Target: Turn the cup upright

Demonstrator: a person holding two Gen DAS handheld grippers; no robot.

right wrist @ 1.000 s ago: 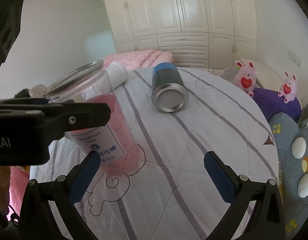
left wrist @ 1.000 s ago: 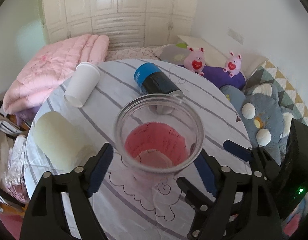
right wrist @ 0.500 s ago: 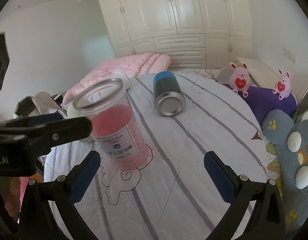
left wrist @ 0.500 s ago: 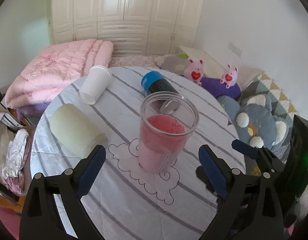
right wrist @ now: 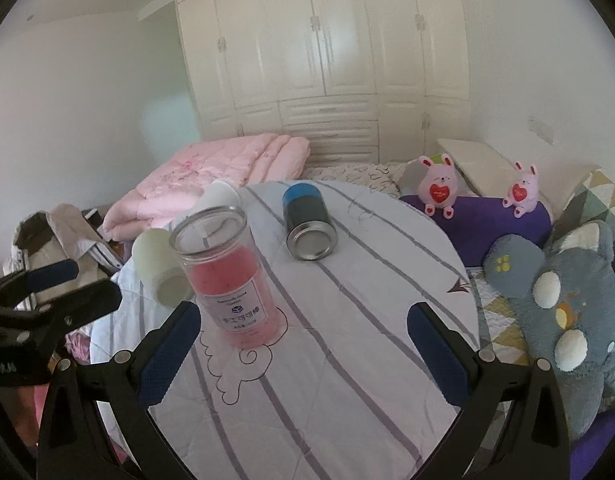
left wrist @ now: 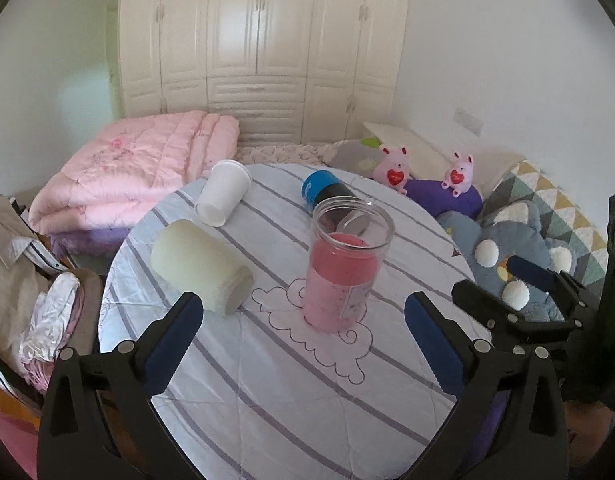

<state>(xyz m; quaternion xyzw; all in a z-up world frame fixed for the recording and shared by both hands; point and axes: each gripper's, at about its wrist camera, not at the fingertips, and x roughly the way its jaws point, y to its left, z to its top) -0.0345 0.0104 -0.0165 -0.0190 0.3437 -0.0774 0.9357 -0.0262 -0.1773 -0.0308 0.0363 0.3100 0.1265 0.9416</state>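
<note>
The clear cup (left wrist: pixel 347 264) stands upright on the round counter (left wrist: pixel 267 380), mouth open to the ceiling, its base planted on the cloud outline drawn on the striped cloth; pink filling sits in the lower part, a white label faces the right wrist camera; I judge the flip on this one done. The left gripper (left wrist: pixel 303 344) hangs just in front of the cup, jaws spread wide, nothing between them; the right gripper (right wrist: pixel 303 352) is likewise wide open and empty, with the cup just beyond its left fingertip. Around the cup: a pale cream cup (left wrist: pixel 199 264) lies on its side just to the left of it; a white paper cup (left wrist: pixel 223 192) lies tipped over farther back on that side; a dark can with a blue end (right wrist: pixel 307 220) lies behind the clear cup, metal bottom toward the right wrist camera; two pink plush bunnies (right wrist: pixel 439 190) sit on a purple cushion off beyond the counter. If another cup is next, the cream one beside the clear cup looks the handiest; it will probably be light and fairly stiff, rounded enough to roll on the soft cloth, so take it across the middle of the body with the jaws on opposite sides, squeeze gently, and swing it up onto its base. The clear cup looks thin-walled, smooth and bottom-weighted by the filling; hold it low on the labelled band, not at the rim.
</note>
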